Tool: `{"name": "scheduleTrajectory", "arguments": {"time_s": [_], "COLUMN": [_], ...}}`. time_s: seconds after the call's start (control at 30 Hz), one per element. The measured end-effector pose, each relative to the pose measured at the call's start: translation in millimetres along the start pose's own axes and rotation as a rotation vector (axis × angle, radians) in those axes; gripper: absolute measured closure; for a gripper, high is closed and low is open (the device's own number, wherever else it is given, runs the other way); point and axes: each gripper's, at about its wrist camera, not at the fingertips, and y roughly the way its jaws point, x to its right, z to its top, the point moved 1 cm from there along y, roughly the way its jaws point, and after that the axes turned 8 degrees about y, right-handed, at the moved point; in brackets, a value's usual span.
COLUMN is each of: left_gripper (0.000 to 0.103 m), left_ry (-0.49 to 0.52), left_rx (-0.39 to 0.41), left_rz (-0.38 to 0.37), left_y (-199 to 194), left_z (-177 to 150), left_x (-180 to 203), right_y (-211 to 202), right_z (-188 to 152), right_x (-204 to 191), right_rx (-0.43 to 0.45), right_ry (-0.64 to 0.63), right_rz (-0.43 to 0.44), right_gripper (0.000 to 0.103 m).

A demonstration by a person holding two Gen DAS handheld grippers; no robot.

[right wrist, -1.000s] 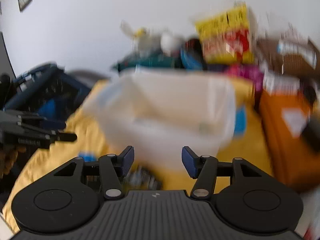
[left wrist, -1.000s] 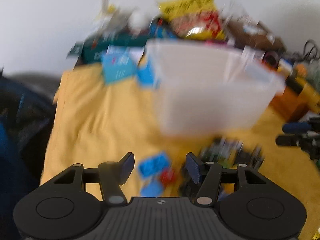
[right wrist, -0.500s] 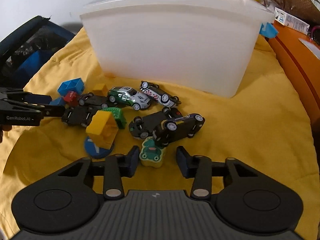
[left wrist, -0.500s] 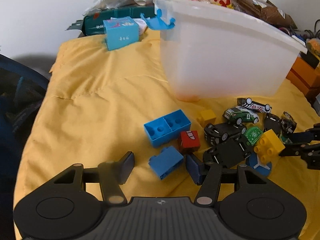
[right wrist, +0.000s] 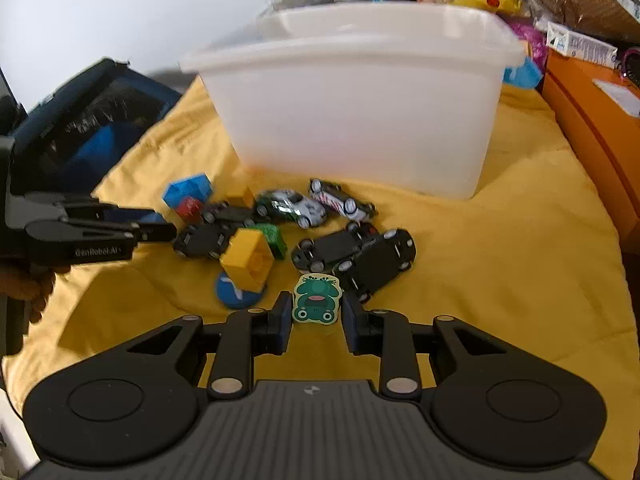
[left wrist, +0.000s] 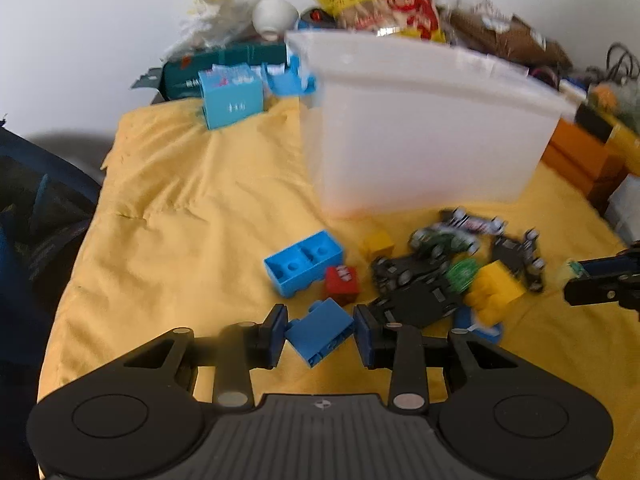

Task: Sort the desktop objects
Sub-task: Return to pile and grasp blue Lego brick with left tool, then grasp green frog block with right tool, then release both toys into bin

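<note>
left gripper (left wrist: 320, 334) low middle, jaws closed onto small blue plastic block (left wrist: 319, 331) (to lift it) | right gripper (right wrist: 314, 320) low middle, pinching flat green frog piece (right wrist: 316, 299) | big white plastic tub (right wrist: 360, 92) up top, waiting for toys

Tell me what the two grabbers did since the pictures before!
Both closed in. The left gripper now has its jaws against a small blue block; the right gripper pinches the green frog piece, which looks lifted off the yellow cloth. The white bin and the toy cars stayed put.
</note>
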Motion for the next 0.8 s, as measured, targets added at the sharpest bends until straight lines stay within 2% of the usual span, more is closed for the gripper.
{"name": "scheduleTrajectory", "arguments": {"time_s": [0.17,0.4,0.57,0.8], "left_gripper": [0.064,0.064,0.064,0.064], "left_ry": [-0.073,-0.045,-0.030,-0.004], "left_rx": [0.060,0.116,0.143,0.130], "left_rz": [-0.048,-0.080,-0.093,-0.083], "left_y": [-32.3,-60.2,-65.5,-59.3], "left_z": [18.5,79.0,118.1,160.3], "left_x": [7.0,28.6,34.4,30.8], "right_y": [-18.5,-51.6,-70.7,-73.9], "right_z": [9.8,50.8,87.6,135.3], "right_x": [-3.1,-0.7,3.3,14.2], "right_rx": [0.060,0.179,0.260,0.264], "right_ry": [0.001,0.058,0.069,0.066], "right_rz": [0.024,0.058,0.060,0.062], "right_gripper": [0.074,0.074,0.074,0.073]}}
